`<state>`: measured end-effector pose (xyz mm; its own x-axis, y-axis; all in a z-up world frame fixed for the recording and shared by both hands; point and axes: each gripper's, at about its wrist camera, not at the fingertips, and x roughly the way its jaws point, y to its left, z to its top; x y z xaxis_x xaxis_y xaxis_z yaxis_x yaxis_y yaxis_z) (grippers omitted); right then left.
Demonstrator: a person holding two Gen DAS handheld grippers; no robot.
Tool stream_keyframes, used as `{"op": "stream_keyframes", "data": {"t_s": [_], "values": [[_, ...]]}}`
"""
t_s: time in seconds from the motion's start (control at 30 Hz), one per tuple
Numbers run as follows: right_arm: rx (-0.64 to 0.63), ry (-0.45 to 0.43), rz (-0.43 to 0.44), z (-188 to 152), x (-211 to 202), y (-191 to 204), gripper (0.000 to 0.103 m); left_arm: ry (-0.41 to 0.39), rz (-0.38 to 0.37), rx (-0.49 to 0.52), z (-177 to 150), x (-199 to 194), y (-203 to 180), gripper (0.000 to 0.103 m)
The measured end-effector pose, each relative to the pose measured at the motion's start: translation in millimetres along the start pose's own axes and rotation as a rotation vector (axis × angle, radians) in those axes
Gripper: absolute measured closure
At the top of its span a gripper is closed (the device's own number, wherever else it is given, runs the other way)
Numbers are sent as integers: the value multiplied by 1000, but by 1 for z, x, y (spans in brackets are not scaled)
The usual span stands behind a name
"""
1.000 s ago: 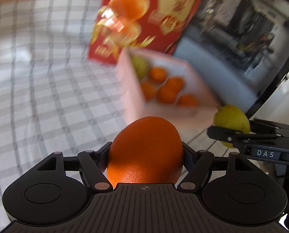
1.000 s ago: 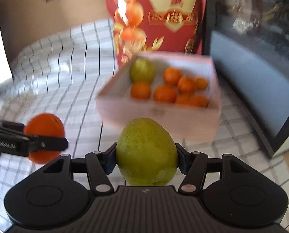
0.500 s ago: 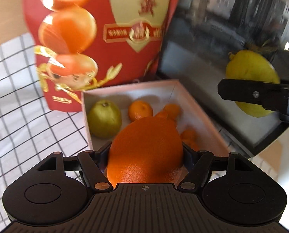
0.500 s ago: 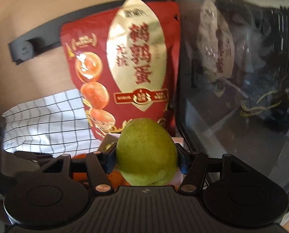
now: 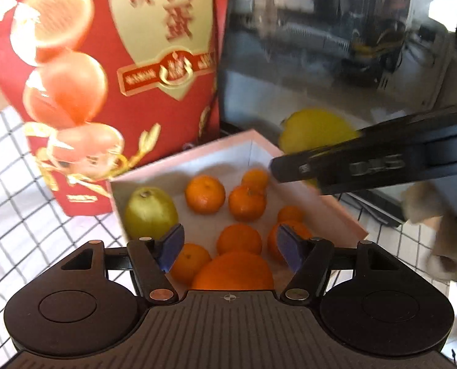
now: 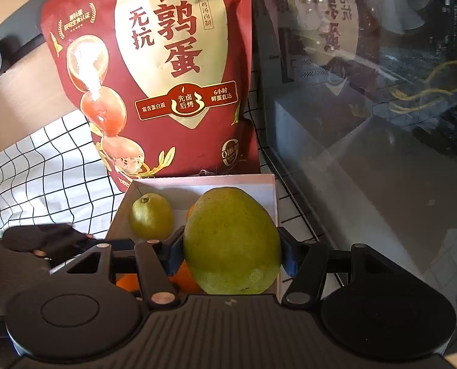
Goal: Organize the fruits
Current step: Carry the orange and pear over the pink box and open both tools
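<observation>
My left gripper hovers over the pink box. Its jaws are closing, and the blue pads touch nothing. The large orange lies just below them at the box's near end, among several mandarins and a green pear. My right gripper is shut on a second green pear, held above the right side of the box. The left wrist view shows that pear and the right gripper's finger over the box's far right corner.
A tall red snack bag stands right behind the box. A dark glass-fronted cabinet runs along the right. Black-and-white checked cloth covers the table to the left. A black-gloved hand sits at the left.
The left gripper has let go of the large orange, which now lies in the box below its parted pads. The right gripper has carried its pear to above the box.
</observation>
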<state>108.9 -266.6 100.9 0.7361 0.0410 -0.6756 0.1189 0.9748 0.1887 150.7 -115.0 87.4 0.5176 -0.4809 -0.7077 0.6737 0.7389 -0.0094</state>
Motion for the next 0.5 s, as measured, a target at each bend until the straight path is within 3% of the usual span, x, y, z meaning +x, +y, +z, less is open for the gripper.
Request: {"op": "stream_keyframes", "data": {"t_s": [0.1, 0.33, 0.5], "values": [[-26, 9, 17, 4, 11, 10, 43, -32, 16, -48, -14, -24, 10, 30], [-64, 100, 53, 4, 59, 36, 43, -56, 33, -345, -82, -70, 39, 31], [-63, 198, 76, -3, 89, 45, 43, -39, 143, -528, -124, -93, 48, 32]]}}
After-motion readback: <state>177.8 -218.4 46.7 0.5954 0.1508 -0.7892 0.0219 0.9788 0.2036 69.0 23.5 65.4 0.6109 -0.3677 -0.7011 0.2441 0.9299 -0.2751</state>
